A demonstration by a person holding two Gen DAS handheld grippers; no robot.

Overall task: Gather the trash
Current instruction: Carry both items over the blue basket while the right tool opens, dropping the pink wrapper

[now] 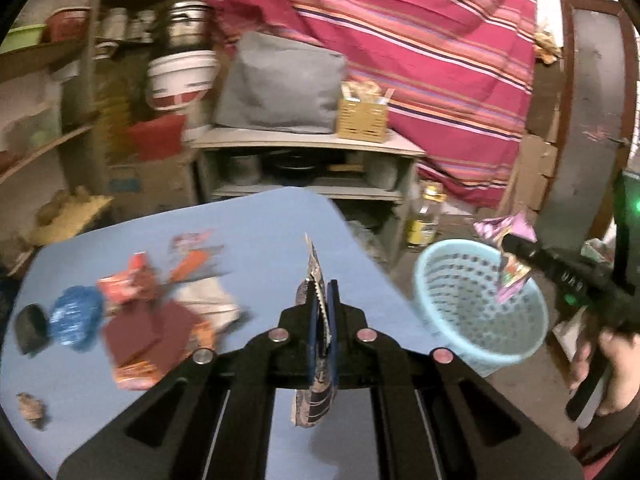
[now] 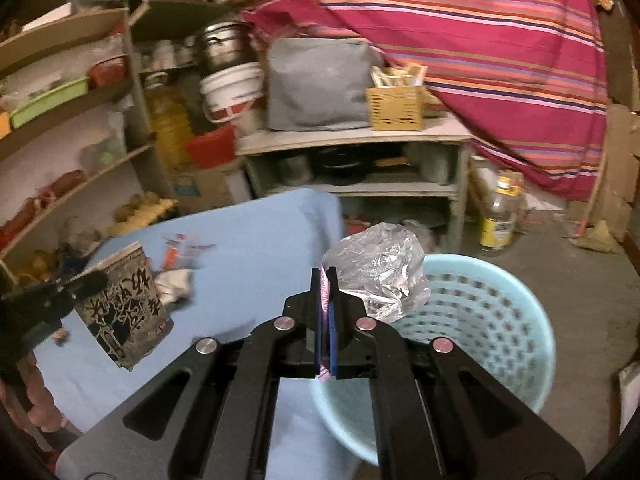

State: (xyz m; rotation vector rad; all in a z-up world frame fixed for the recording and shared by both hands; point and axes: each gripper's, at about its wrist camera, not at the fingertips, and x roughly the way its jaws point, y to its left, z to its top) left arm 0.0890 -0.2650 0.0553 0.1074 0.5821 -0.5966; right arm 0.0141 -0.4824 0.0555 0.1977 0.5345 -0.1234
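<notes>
My left gripper (image 1: 322, 292) is shut on a flat packet with a dark pattern (image 1: 316, 264), held edge-on above the blue table (image 1: 260, 232). From the right wrist view the same packet (image 2: 120, 312) hangs from that gripper (image 2: 96, 279) at the left. My right gripper (image 2: 325, 277) is shut on a crumpled silver and pink wrapper (image 2: 380, 276) over the light blue basket (image 2: 500, 320). The left wrist view shows that gripper (image 1: 510, 243), its wrapper (image 1: 510, 280) and the basket (image 1: 480, 320) at the right. Several wrappers (image 1: 136, 292) lie on the table's left part.
A blue crumpled piece (image 1: 74, 320) and a black lump (image 1: 30, 328) lie near the table's left edge. Behind the table stand a low shelf unit (image 1: 308, 148) with a grey bag (image 1: 280, 84) and a woven box (image 1: 362, 118). A bottle (image 2: 498, 216) stands on the floor.
</notes>
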